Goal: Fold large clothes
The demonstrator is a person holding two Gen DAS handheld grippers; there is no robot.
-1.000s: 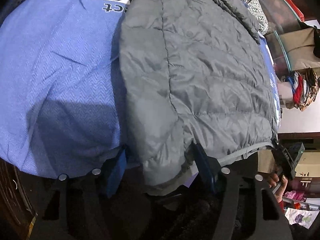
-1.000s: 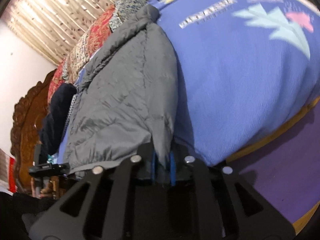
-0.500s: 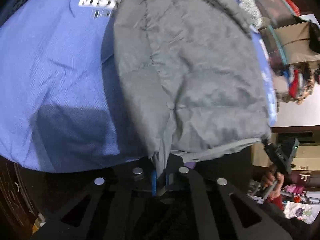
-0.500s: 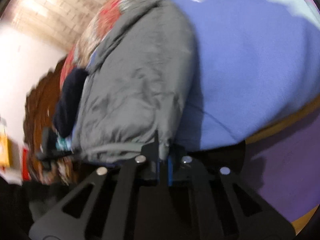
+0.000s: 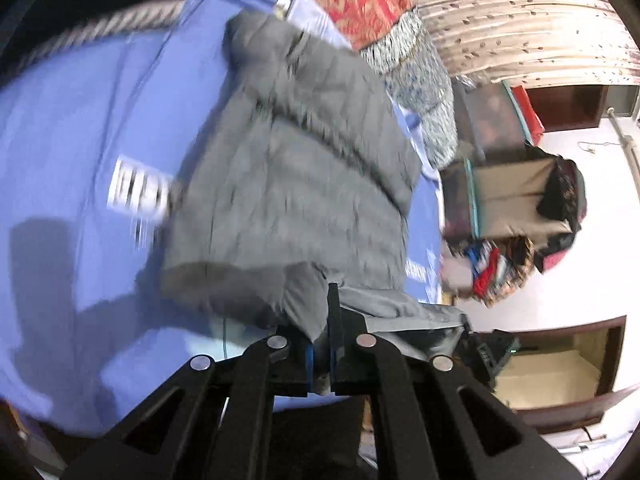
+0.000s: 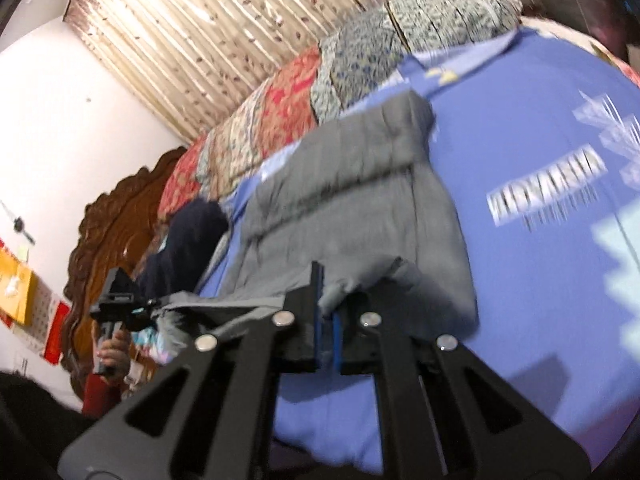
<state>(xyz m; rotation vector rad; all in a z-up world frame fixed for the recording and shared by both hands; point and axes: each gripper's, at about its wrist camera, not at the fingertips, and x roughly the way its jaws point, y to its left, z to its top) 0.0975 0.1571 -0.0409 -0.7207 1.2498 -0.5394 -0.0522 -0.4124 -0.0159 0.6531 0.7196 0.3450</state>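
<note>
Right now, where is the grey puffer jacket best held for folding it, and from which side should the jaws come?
Grip the grey puffer jacket at its bottom hem, one corner each, coming from the near bed edge. The hem is thin and flat there, while the quilted body is bulky. The left gripper and right gripper are shut on it so.

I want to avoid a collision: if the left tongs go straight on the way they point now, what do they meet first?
The left tongs, shut on the grey quilted jacket, would probably meet the jacket's own body first.
</note>
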